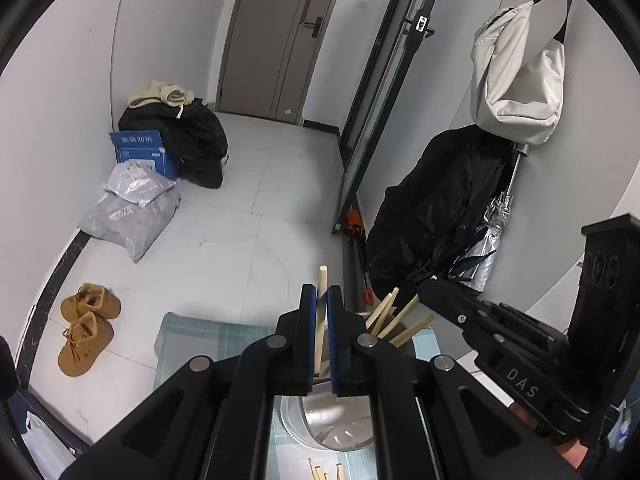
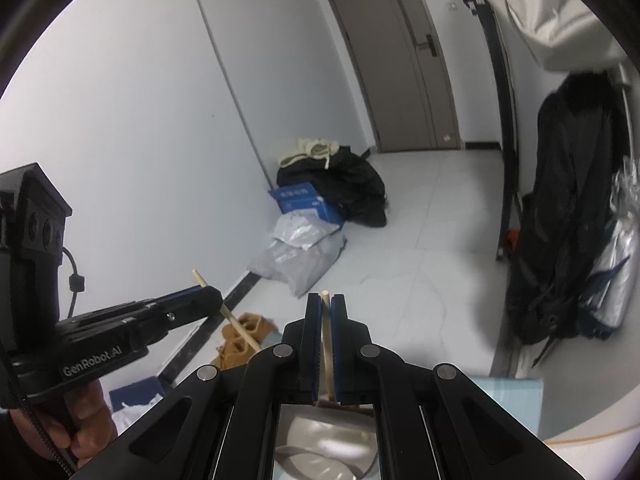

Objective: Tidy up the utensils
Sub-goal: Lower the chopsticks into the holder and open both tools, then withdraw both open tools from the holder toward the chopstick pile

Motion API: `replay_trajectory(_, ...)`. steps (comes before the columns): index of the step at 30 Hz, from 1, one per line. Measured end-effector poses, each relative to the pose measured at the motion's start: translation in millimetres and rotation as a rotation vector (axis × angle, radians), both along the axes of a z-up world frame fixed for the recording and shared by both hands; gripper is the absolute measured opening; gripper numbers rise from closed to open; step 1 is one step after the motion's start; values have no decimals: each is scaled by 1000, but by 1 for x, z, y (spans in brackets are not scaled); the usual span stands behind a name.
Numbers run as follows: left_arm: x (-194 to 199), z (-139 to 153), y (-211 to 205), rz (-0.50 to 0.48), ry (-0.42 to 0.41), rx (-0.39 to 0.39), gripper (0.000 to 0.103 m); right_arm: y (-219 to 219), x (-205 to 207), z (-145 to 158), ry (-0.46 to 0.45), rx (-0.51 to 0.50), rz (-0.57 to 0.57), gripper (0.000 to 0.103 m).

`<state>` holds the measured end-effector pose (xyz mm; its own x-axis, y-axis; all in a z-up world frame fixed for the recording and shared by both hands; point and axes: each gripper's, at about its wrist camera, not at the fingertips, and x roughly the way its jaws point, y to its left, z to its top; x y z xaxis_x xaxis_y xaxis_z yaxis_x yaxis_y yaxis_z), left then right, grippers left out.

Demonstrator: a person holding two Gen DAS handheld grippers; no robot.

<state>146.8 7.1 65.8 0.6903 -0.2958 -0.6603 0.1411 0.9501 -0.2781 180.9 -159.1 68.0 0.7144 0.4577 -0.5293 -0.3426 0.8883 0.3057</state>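
My left gripper [image 1: 322, 300] fingers pinch one chopstick [image 1: 321, 280] upright above the metal cup [image 1: 332, 412], ready to drop in; my right gripper [image 2: 326, 308] fingers clamp a second chopstick [image 2: 326, 294] likewise over that cup.

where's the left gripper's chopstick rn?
Left wrist view, centre: chopstick is pinched upright in the left gripper, above the steel holder.
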Motion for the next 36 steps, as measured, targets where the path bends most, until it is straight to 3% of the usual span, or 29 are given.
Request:
replay_trajectory(4, 2, -5, -4, -38, 37, -11, 4, -4, -1, -10, 33, 13, 3, 7)
replay_trajectory(8, -2, -9, -1, -13, 54, 0, 9, -12, -7, -12, 38, 56, 2, 7)
replay_trajectory(11, -10, -4, 0, 11, 34, 20, 24, -19, -15, -9, 31, 61, -22, 9)
replay_trajectory(15, -25, 5, 0, 45, -16, 52, 51, -29, -26, -5, 18, 65, -55, 19)
replay_trajectory(22, -53, 19, -6, 67, -70, 108, 61, -49, -64, 8, -25, 83, -120, 39)
replay_trajectory(26, -70, 24, -11, 50, -98, 130, 69, -53, -88, 17, -49, 82, -136, 40)
replay_trajectory(30, -90, 29, -13, 56, -139, 134, 83, -53, -112, 24, -83, 72, -145, 43)
replay_trajectory(36, -113, 29, -13, 81, -173, 121, 89, -50, -150, 27, -117, 46, -157, 45)
